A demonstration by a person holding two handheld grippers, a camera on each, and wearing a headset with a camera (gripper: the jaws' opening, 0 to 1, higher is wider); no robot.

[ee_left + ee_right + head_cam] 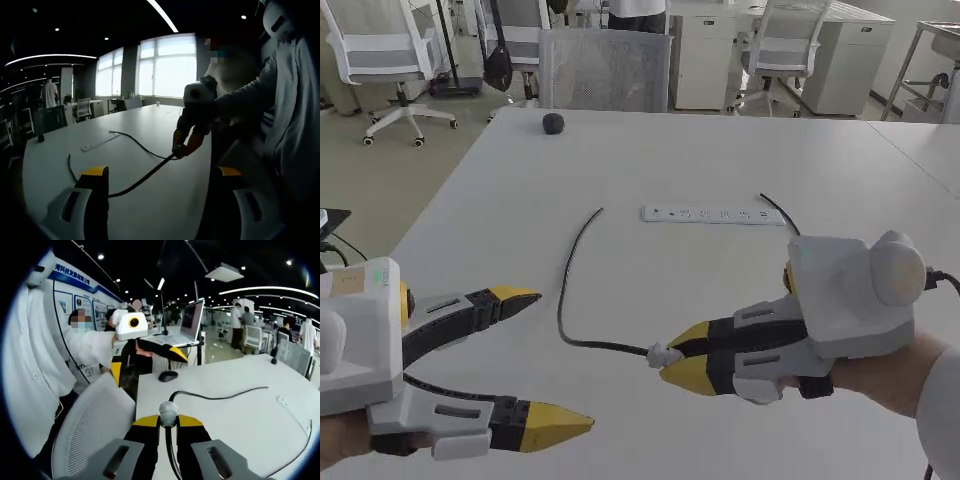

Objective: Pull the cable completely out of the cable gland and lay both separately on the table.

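left gripper sits closest, low at the near left of the head view, its yellow-tipped jaws spread wide apart and holding nothing. to its right, the right gripper has its jaws pressed together on the small white cable gland, low over the white table. the black cable leaves the gland, lies on the table and curves away toward the far side. in the right gripper view the cable also comes out of the gland's back and runs down between the jaws, so it looks threaded through and not yet pulled free. the step in hand appears to be the pull itself: gland secured, cable not yet gripped. the next move probably calls for the left gripper to close on the cable near the gland and draw it out along its length while the right holds firm. a white power strip lies beyond the cable's far end, with a dark round object farther back. a mouse and a mesh chair show in the right gripper view. no object lies between the left gripper and the cable, though the long loose run may drag.
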